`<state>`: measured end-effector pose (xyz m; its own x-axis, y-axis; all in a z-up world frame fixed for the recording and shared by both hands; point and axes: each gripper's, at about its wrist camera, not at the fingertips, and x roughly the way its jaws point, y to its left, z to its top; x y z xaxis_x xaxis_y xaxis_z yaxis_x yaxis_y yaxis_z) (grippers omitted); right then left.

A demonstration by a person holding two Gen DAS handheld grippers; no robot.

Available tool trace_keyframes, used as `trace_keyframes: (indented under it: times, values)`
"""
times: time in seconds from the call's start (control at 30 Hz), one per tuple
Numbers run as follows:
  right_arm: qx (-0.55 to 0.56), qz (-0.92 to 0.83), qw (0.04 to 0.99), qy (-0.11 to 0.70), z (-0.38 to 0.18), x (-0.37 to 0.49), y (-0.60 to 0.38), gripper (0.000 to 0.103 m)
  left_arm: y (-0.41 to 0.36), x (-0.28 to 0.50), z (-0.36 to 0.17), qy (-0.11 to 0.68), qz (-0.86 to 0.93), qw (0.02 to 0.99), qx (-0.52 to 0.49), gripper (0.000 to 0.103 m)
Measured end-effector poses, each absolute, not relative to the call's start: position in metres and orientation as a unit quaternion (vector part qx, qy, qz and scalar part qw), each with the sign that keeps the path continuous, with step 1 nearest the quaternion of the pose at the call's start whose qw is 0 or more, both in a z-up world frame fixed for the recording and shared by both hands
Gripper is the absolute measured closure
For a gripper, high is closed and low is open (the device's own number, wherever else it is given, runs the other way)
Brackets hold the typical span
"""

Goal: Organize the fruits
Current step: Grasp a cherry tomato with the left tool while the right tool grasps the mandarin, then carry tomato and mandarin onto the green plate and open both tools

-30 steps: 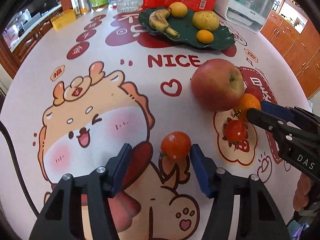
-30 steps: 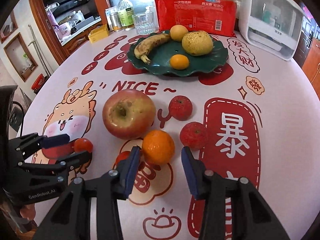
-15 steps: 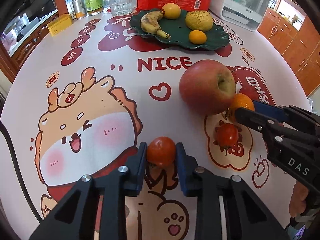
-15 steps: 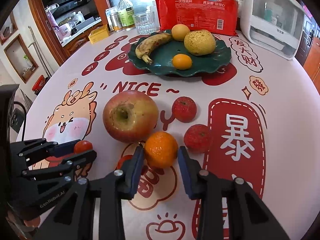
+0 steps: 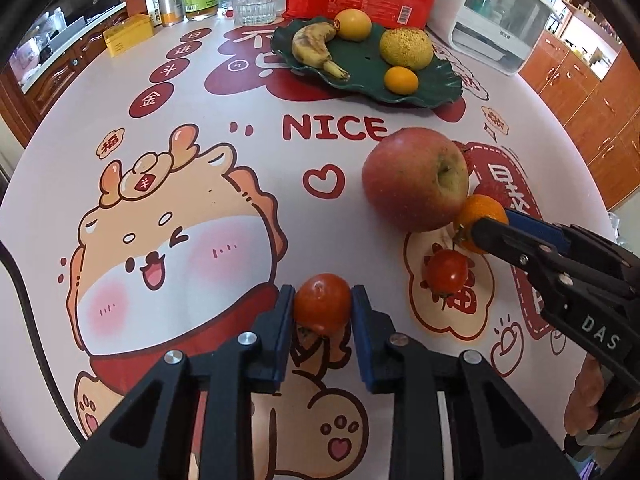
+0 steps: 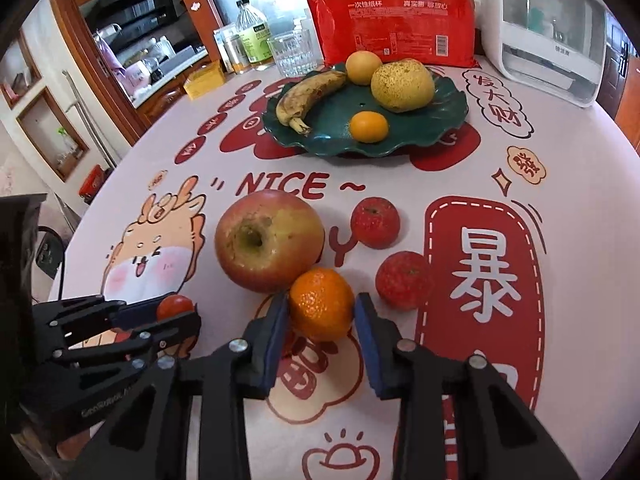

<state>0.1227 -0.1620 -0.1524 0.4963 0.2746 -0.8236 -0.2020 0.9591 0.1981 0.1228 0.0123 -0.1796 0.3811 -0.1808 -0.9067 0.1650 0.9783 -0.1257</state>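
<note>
My left gripper (image 5: 323, 305) is shut on a small red tomato (image 5: 322, 304) and holds it just above the tablecloth. My right gripper (image 6: 321, 310) is shut on an orange mandarin (image 6: 321, 303), which touches the big red apple (image 6: 269, 239). A second tomato (image 5: 447, 271) lies by the right gripper in the left wrist view. Two small red fruits (image 6: 375, 222) (image 6: 403, 274) lie right of the apple. The green leaf-shaped plate (image 6: 412, 132) at the back holds a banana (image 6: 306, 94), a pear (image 6: 402, 85), a yellow fruit and a small orange (image 6: 369, 126).
Behind the plate stand a red packet of paper cups (image 6: 394, 26), a glass (image 6: 291, 54), bottles and tins (image 6: 250, 38), a yellow box (image 5: 127, 34) and a white appliance (image 6: 548, 28). The round table's edge (image 5: 24, 160) falls away at the left and right.
Both grippers closed: the left one on the tomato, the right one on the mandarin. Both have moved a little forward towards the plate.
</note>
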Motion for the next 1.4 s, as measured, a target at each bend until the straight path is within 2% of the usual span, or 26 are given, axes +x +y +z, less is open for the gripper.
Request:
trace_keyframes:
  times: [0.37,0.67,1.03,1.4]
  values:
    - [0.040,0.154,0.875,0.456,-0.114,0.109,-0.163,0.069,0.011,0.124,-0.120,0.509,-0.114,0.853,-0.016,0.077]
    - [0.053,0.165,0.900,0.401,-0.050,0.120,-0.170,0.069,0.004,0.156,-0.042,0.466,-0.139,0.874,-0.015,0.077]
    - [0.048,0.157,0.928,0.335,0.043,0.173,-0.181,0.069,-0.012,0.213,0.051,0.403,-0.145,0.903,0.015,0.077]
    - [0.030,0.125,0.941,0.314,0.089,0.243,-0.183,0.069,-0.029,0.283,0.084,0.383,-0.121,0.915,0.043,0.077]
